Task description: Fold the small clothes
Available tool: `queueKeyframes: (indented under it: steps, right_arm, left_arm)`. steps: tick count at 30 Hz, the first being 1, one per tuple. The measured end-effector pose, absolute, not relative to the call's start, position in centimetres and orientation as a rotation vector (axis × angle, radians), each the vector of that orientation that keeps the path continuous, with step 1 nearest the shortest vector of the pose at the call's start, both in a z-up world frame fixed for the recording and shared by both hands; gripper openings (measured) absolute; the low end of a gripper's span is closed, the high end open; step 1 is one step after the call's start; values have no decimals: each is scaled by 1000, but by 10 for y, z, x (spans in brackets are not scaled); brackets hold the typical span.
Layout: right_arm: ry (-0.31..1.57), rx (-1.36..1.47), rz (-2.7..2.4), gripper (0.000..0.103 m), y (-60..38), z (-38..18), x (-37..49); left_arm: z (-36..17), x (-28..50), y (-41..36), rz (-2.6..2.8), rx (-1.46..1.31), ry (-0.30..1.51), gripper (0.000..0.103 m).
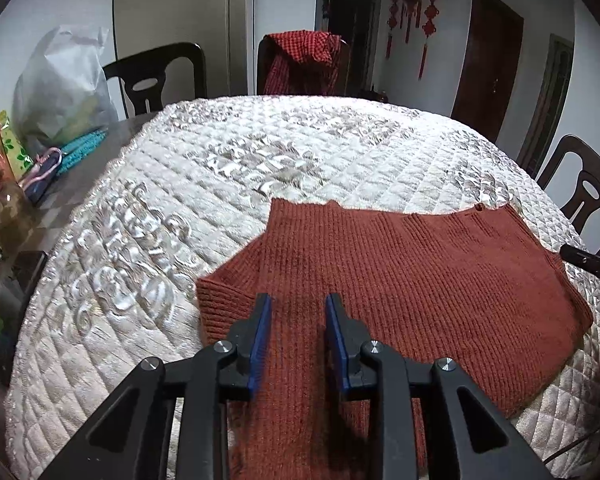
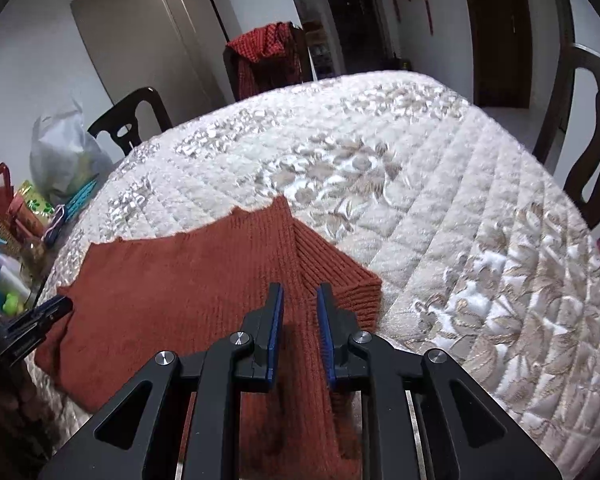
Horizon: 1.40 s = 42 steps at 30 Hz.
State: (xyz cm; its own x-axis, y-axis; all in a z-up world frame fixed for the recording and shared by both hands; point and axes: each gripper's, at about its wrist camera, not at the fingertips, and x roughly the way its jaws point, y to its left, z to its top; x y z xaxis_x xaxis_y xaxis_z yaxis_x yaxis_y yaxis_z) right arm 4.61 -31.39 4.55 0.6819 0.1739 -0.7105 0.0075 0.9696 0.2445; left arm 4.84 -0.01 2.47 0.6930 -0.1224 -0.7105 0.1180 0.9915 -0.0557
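A cream quilted cover (image 1: 260, 168) with shiny floral stitching is spread over the round table, and at its left side a strip of dark tabletop (image 1: 80, 176) shows. On that strip stands a pale plastic bag (image 1: 60, 88), with turquoise clothes hangers (image 1: 82, 150) lying at its foot and a glass jar (image 1: 6, 212) nearer the edge, next to a green-leafed packet (image 1: 14, 148). Dark wooden chairs ring the table: one behind the bag (image 1: 156, 76), one on the far right (image 1: 584, 196), and one at the back with a red checked garment (image 1: 300, 60) draped over it. Red knot ornaments (image 1: 414, 12) hang on the white wall beside a dark brown door (image 1: 488, 68).
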Motion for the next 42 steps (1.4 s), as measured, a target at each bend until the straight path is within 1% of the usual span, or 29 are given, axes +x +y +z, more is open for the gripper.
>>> queueKeyframes:
  steps: [4, 10, 14, 26, 42]
  right_arm:
    - [795, 221, 136, 18, -303, 55, 41]
    - [799, 177, 234, 18, -270, 55, 35]
    - [813, 146, 312, 18, -246, 52, 30]
    - [842, 102, 410, 18, -208, 40, 35]
    - [892, 55, 445, 18, -183, 27, 53]
  left_arm:
    - [29, 45, 1, -120, 5, 779, 30]
    - [31, 38, 12, -101, -15, 772, 30]
    - [30, 31, 25, -87, -58, 766, 36]
    - [14, 32, 27, -77, -63, 820, 37]
    - [8, 36, 29, -94, -72, 832, 44]
